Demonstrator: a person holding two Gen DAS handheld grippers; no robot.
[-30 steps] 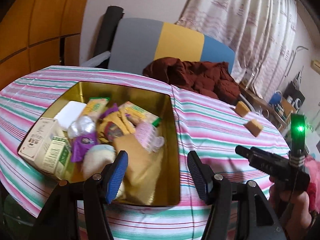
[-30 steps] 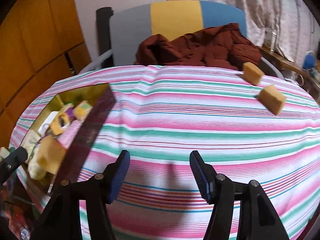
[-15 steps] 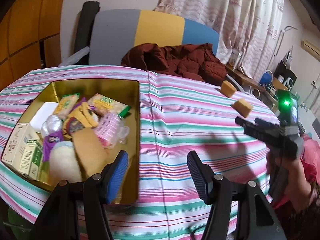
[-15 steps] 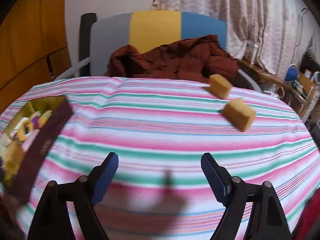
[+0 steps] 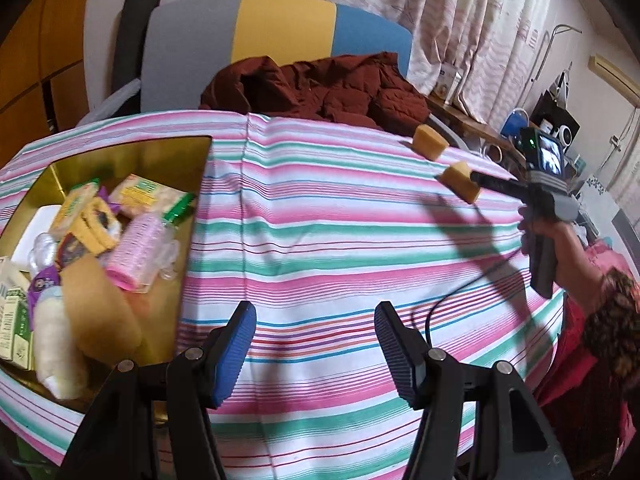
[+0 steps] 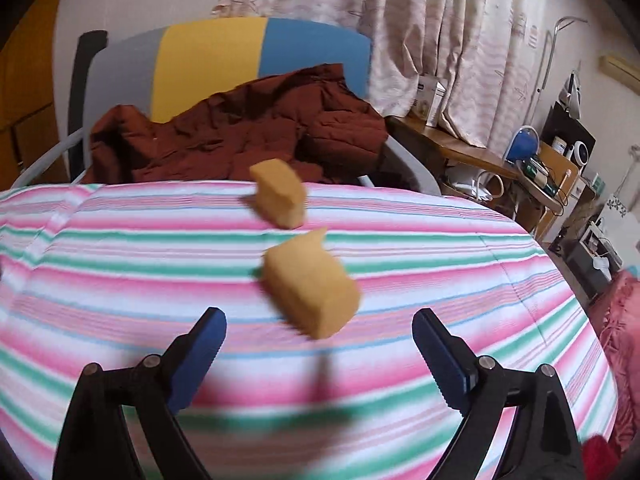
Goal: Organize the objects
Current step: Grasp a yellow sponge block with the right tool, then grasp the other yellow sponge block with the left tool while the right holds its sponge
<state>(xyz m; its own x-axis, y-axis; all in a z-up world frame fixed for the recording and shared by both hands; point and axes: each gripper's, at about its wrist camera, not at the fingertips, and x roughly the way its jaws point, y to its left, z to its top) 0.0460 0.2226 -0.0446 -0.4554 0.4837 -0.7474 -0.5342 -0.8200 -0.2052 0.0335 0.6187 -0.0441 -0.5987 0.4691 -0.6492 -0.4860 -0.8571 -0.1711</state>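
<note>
My right gripper [image 6: 319,354] has its jaws opening wide, nothing between the pads; the nearer sponge block [image 6: 310,286] lies just ahead of the fingertips on the striped tablecloth [image 6: 120,264], not touched. A second sponge block [image 6: 279,193] sits beyond it, near the cloth's far edge, in front of a dark red jacket [image 6: 240,136] heaped on a chair [image 6: 208,52]. My left gripper [image 5: 314,354] is released, half spread, empty, over bare cloth. To its left stands the gold tin [image 5: 192,184], filled with packets, a pink bottle [image 5: 136,252] and cartons. The view is blurred on the right side.
</note>
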